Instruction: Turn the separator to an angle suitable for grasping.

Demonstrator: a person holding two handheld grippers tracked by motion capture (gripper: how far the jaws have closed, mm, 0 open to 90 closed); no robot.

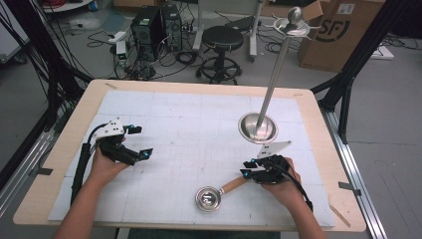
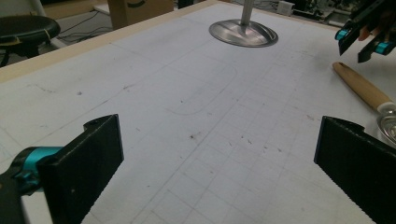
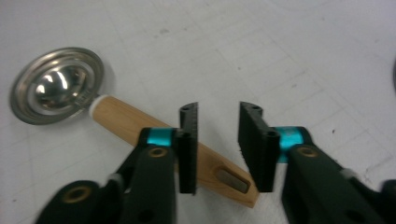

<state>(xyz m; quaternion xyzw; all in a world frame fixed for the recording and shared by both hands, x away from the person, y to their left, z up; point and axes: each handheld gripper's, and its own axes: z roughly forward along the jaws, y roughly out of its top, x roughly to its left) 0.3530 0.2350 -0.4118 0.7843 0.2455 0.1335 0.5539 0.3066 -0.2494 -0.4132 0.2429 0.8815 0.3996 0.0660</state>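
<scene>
A small steel ladle with a round bowl [image 1: 208, 198] and a wooden handle [image 1: 234, 185] lies flat on the white mat near the front edge. My right gripper [image 1: 247, 168] hovers over the far end of that handle. In the right gripper view the bowl [image 3: 56, 86] is at the left and the handle [image 3: 126, 119] runs under the left jaw, its tip lying between the jaws; my right gripper [image 3: 217, 126] is open and the pads do not press on the wood. My left gripper [image 1: 142, 142] rests at the left of the mat, open wide [image 2: 219, 154] with nothing between its jaws.
A tall metal stand with a round base [image 1: 258, 127] and hooks at its top [image 1: 293, 22] rises at the right rear of the mat [image 1: 199, 114]. The wooden table edge [image 1: 318, 129] frames the mat. A stool [image 1: 222, 40] and boxes stand beyond the table.
</scene>
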